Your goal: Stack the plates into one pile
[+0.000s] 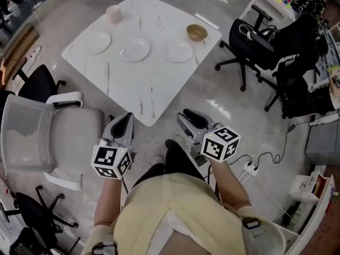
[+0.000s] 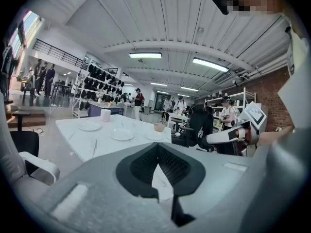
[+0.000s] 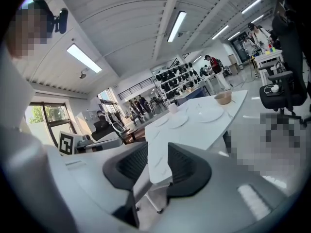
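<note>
Three white plates (image 1: 98,42) (image 1: 134,50) (image 1: 178,51) lie apart in a row on the far half of a white marble table (image 1: 143,89). The left gripper view shows them small in the distance as plates (image 2: 90,126) (image 2: 121,134) (image 2: 153,136), and the right gripper view as plates (image 3: 211,113) (image 3: 177,120) (image 3: 160,121). Both grippers are well short of the table's near corner, above the floor, pointing toward it. My left gripper (image 1: 123,125) (image 2: 156,147) is shut and empty. My right gripper (image 1: 190,118) (image 3: 157,144) is open with nothing between its pads.
A tan bowl (image 1: 196,33) and a pale cup (image 1: 113,13) stand behind the plates. A grey chair (image 1: 48,134) and a black chair (image 1: 37,84) are at the left, and black office chairs (image 1: 249,36) at the right. A power strip with cables (image 1: 249,168) lies on the floor.
</note>
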